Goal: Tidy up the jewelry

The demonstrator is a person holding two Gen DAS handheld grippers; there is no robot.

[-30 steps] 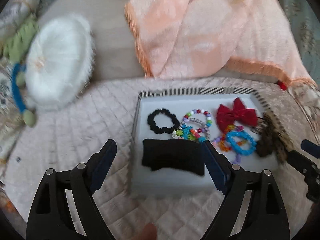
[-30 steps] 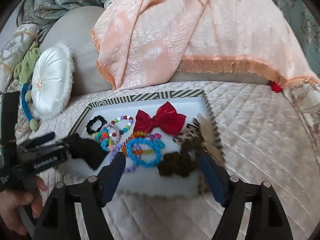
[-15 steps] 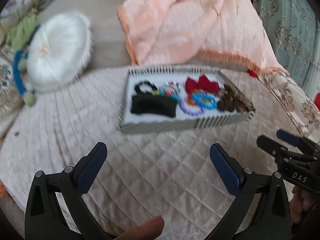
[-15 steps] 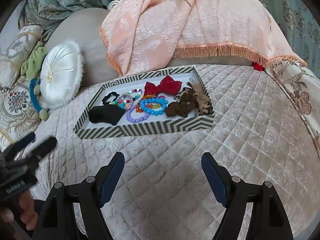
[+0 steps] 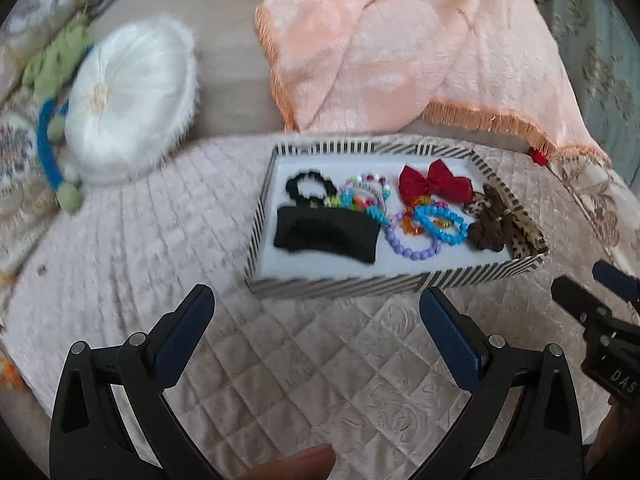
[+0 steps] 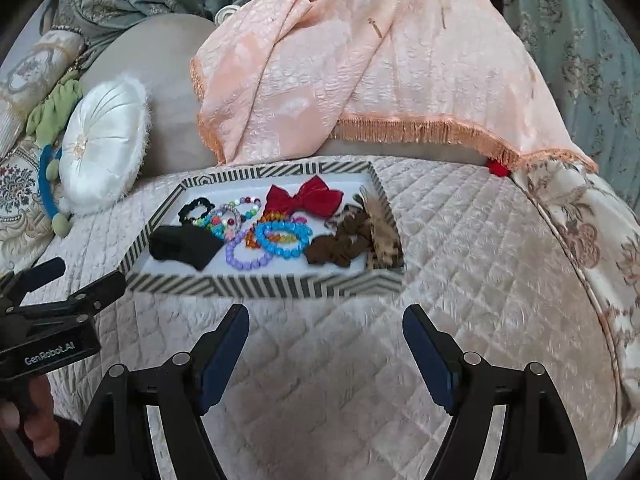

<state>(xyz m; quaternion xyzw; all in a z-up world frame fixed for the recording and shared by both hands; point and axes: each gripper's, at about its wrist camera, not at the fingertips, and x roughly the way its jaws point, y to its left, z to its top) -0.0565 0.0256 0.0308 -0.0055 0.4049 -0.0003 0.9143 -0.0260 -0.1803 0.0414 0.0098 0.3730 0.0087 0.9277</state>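
Ahead of my grippers: matt striped cardboard-looking tray (image 6: 260, 286), glossy plastic bead bracelets (image 6: 282, 240), satin-sheen red bow (image 6: 304, 200), soft quilted cloth cover (image 6: 320, 360) under me.

A pale pink quilted bedspread (image 6: 460, 280) is covering the bed and filling the near part of both views. A peach throw with an orange fringe (image 6: 360, 72) is draping over a rounded beige cushion (image 6: 172, 80) at the back, its fringe hanging just above the quilt. A round white satin pillow with a fuzzy edge (image 6: 102, 144) is leaning against that cushion on the left. Beside the pillow, a blue cord with green pom-poms (image 6: 50, 200) is lying on an embroidered floral cushion (image 6: 16, 200). Teal patterned curtains (image 6: 580, 40) are hanging behind. At the right edge, a cream floral fabric (image 6: 580, 232) is running along the quilt's border.
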